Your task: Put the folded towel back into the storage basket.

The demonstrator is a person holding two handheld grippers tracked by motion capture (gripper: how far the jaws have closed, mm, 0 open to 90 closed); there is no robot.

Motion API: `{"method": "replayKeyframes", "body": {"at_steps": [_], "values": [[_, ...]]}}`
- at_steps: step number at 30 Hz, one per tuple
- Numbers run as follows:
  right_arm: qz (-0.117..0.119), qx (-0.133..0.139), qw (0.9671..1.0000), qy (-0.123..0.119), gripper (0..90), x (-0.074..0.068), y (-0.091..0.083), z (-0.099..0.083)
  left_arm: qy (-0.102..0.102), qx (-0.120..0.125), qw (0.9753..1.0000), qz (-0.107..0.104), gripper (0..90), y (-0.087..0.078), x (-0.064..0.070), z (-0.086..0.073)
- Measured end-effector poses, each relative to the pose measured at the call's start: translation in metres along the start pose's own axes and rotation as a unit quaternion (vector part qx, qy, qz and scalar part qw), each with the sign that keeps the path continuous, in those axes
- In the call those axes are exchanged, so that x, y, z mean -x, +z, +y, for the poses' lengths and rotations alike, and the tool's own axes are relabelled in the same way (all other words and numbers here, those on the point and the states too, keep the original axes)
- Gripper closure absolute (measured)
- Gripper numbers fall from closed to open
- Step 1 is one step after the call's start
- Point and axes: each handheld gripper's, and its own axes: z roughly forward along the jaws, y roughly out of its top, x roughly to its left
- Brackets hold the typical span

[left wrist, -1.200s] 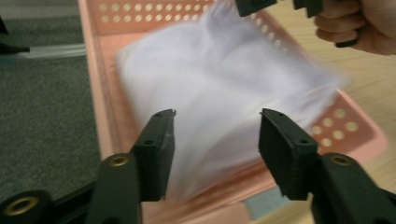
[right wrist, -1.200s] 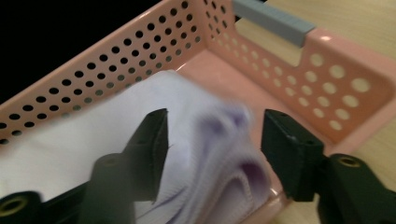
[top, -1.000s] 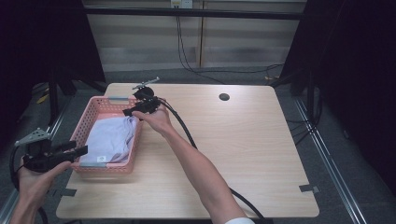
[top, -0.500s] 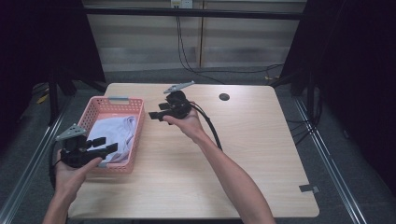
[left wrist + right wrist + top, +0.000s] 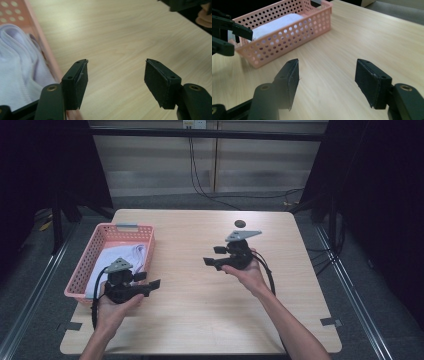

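Right, both grippers empty: the left gripper hangs with jaws spread wide just beside the basket's near corner, and the right gripper is equally wide apart over bare table, with the basket at its nine o'clock. The white cloth lies loosely folded inside the pink basket, so the packing looks done.

White cloth cut off by left and bottom edges in left gripper view; basket wall partly behind near jaw. Other gripper clipped at top edge. In high view, small dark spot on table too small to ID.
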Motion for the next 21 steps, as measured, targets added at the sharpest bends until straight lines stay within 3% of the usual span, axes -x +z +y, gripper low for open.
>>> {"method": "replayKeyframes", "body": {"at_steps": [6,9,14,19,21], "values": [[-0.012,-0.007,0.9999,0.01,35.1,0.0,-0.045,-0.043,0.039,-0.023,0.9988,-0.018,35.4,0.017,0.034,-0.011],[-0.03,-0.016,0.9994,0.011,30.0,0.002,-0.07,-0.058,0.043,-0.031,0.9983,-0.024,34.2,0.024,0.046,-0.019],[-0.054,-0.005,0.9982,0.025,29.8,0.001,-0.107,-0.084,0.032,-0.041,0.9984,-0.022,32.4,0.028,0.059,-0.035],[-0.077,-0.01,0.9963,0.037,29.8,-0.002,-0.137,-0.111,0.053,-0.059,0.9967,-0.019,30.8,0.024,0.063,-0.047],[-0.085,-0.006,0.9953,0.047,29.8,-0.001,-0.148,-0.123,0.046,-0.055,0.9972,-0.018,30.0,0.025,0.063,-0.055]]}}
